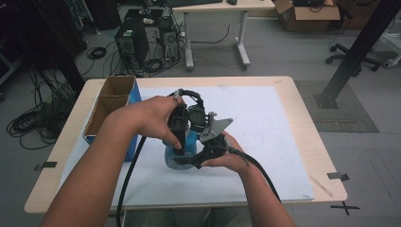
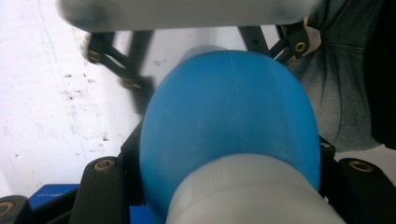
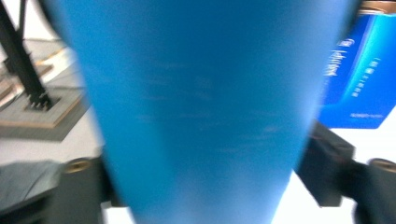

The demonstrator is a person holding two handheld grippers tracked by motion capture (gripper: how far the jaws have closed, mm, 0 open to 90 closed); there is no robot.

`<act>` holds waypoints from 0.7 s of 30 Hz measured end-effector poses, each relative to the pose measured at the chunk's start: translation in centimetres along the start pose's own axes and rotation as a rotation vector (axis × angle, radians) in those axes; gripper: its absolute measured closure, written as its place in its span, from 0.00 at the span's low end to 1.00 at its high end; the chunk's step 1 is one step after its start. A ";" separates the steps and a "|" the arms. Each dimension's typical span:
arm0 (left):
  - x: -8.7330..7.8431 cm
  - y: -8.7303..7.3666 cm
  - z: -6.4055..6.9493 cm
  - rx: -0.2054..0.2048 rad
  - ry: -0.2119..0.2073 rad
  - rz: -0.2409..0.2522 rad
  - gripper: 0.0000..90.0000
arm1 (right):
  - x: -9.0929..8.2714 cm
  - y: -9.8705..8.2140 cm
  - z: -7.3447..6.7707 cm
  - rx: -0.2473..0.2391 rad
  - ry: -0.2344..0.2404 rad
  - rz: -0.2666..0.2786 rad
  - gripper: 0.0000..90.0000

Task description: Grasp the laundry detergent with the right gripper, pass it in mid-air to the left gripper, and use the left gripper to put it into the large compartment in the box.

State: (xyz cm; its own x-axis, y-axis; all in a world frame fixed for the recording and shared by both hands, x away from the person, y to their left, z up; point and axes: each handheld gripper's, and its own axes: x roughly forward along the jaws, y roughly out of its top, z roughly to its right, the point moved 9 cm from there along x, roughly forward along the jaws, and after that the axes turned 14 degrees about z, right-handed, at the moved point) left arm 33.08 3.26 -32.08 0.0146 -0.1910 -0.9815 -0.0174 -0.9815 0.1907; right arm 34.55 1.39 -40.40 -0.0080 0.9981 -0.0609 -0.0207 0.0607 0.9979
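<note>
**Two grippers on one blue bottle**

Two grippers meet over a blue bottle (image 1: 182, 153) standing near the middle of the white-covered table (image 1: 265, 142). The left gripper (image 1: 179, 142) comes down from above at the neck end; in the left gripper view the bottle's rounded shoulder and pale ribbed cap (image 2: 252, 196) sit right between its black fingers (image 2: 100, 186), which press against both sides and hold it. The right gripper (image 1: 201, 158) comes in low from the side, and in the right gripper view the blue body (image 3: 201, 112) lies between its fingers (image 3: 327, 158), clamped on the lower part.

By the look of it, the step in hand is steadying the bottle so the cap can be worked. The next move likely calls for the lower grip to stay firm while the upper one twists. An open cardboard box (image 1: 111, 106) stands well apart at the table's left.
</note>
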 end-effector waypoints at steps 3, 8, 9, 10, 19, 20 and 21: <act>0.0 0.2 0.1 0.004 -0.002 0.001 0.43 | -0.1 -0.1 0.1 0.004 -0.012 0.005 0.20; -0.2 0.4 0.2 0.006 -0.004 -0.007 0.43 | -0.4 -0.1 0.1 0.007 -0.034 0.014 0.14; -0.2 0.5 0.2 0.008 -0.004 -0.009 0.43 | -0.5 -0.1 0.1 0.008 -0.037 0.017 0.13; -0.2 0.6 0.2 0.007 -0.006 -0.011 0.43 | -0.6 -0.1 0.1 0.011 -0.042 0.018 0.13; -0.2 0.7 0.1 -0.002 -0.003 -0.018 0.43 | -1.5 0.0 0.0 0.025 -0.064 0.025 0.02; -0.2 0.7 0.0 0.003 -0.002 -0.016 0.43 | -1.7 0.0 0.0 0.023 -0.065 0.023 0.02; -0.2 0.7 0.0 0.002 -0.004 -0.018 0.43 | -1.9 0.1 0.0 0.019 -0.068 0.021 0.01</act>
State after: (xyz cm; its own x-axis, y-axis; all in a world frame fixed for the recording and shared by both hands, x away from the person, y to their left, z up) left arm 33.04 2.59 -31.72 0.0112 -0.1728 -0.9849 -0.0192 -0.9848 0.1725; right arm 34.59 -0.53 -40.20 0.0595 0.9975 -0.0394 -0.0019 0.0396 0.9992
